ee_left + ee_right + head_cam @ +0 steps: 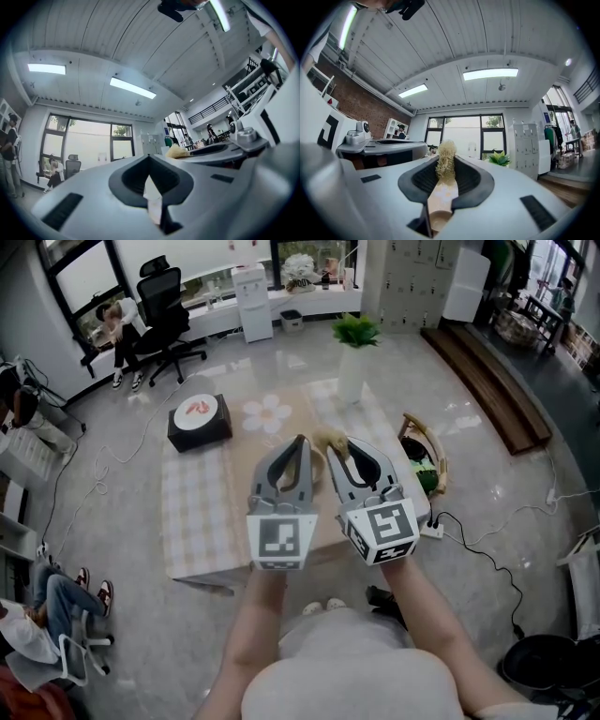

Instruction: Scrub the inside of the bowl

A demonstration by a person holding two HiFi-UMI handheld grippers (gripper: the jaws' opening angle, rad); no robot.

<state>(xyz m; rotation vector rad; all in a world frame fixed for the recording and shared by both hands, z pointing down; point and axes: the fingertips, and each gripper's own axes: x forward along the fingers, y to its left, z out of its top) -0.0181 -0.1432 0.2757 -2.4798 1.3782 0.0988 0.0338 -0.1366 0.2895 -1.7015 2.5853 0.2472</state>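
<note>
The left hand-held gripper [299,442] is clamped on a thin pale rim, apparently of the bowl [152,202]. A wooden brush [440,187] is gripped by the right hand-held gripper [343,446]. Both are held above the checked-cloth worktop [197,512], which is surrounded by glossy floor [469,484].

Left forearm [255,624] and right forearm [424,604] rise mid-frame, side by side. Left gripper [299,442] closed; right gripper [340,446] clamps a brush [329,438].

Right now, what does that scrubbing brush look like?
The brush has a pale, flat wooden handle and a tuft of frizzy, straw-coloured bristles at its far end. The right gripper is shut on the handle and holds it up in the air, roughly level, with the bristles poking out past the tips of the jaws.
</note>
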